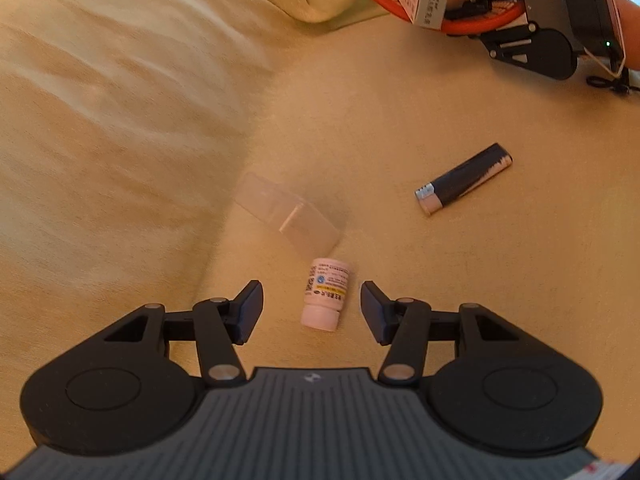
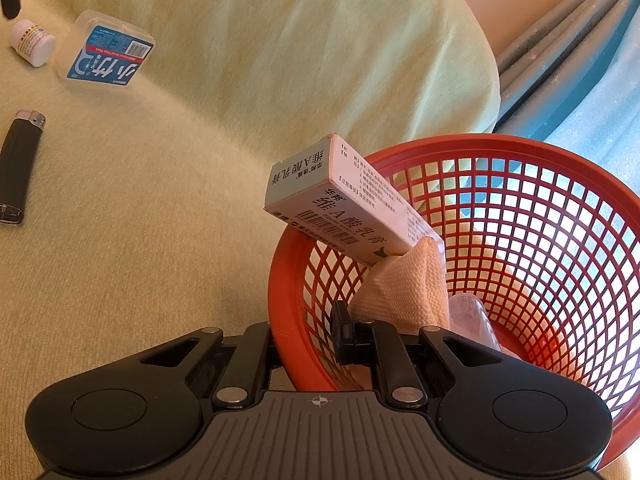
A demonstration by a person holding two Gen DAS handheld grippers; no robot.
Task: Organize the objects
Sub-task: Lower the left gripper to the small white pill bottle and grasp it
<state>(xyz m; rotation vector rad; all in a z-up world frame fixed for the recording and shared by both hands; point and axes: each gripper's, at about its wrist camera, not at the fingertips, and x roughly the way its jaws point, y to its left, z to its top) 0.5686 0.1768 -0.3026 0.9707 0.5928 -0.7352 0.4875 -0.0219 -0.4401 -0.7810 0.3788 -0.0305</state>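
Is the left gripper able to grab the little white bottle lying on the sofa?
Probably yes. The left gripper has its jaws open on either side of the little white bottle, not touching it, and nothing lies between. The clear plastic box sits just beyond.

A small white pill bottle [image 1: 325,298] is seen lying on its side on the cream sofa cover, just beside a clear plastic box [image 1: 289,216]. A black lighter [image 1: 464,179] is laid flat, apart. A white carton [image 2: 344,204] is propped tilted in the red mesh basket [image 2: 560,248].
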